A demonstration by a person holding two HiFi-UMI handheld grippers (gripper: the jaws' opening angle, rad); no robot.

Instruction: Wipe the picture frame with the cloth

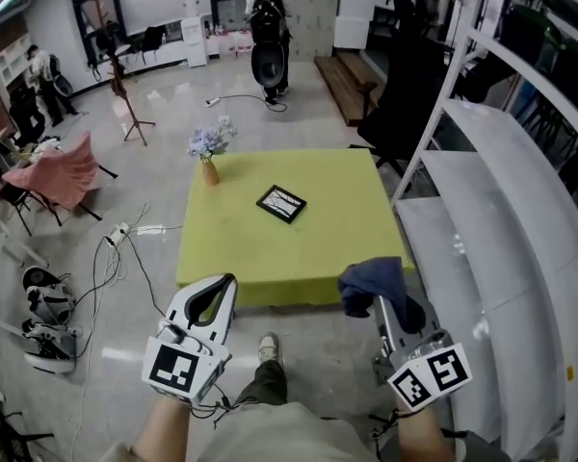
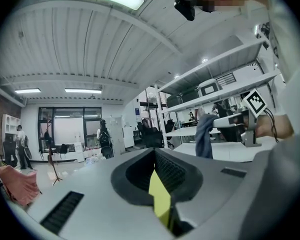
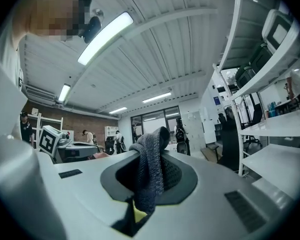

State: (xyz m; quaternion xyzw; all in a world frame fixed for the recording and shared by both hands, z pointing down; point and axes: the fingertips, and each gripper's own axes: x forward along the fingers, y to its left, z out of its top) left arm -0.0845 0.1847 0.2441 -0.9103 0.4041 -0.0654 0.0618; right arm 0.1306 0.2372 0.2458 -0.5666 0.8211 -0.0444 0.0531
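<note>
A small black picture frame (image 1: 280, 203) lies flat near the middle of the yellow-green table (image 1: 318, 248). Both grippers hang short of the table's near edge, over the floor. My right gripper (image 1: 380, 298) is shut on a dark blue cloth (image 1: 374, 280), which bunches over its fingertips. In the right gripper view the cloth (image 3: 150, 174) hangs down between the jaws. My left gripper (image 1: 228, 281) is shut with nothing in it; its jaws meet at the tips (image 2: 154, 154), with only a sliver of the table showing behind. From the left gripper view the cloth (image 2: 205, 135) droops at the right.
A vase of pale flowers (image 1: 210, 152) stands at the table's far left corner. White shelving (image 1: 482, 191) runs along the right side. Cables (image 1: 125, 234) and a pink-draped chair (image 1: 63, 171) lie to the left. A black chair (image 1: 405, 104) and people stand farther back.
</note>
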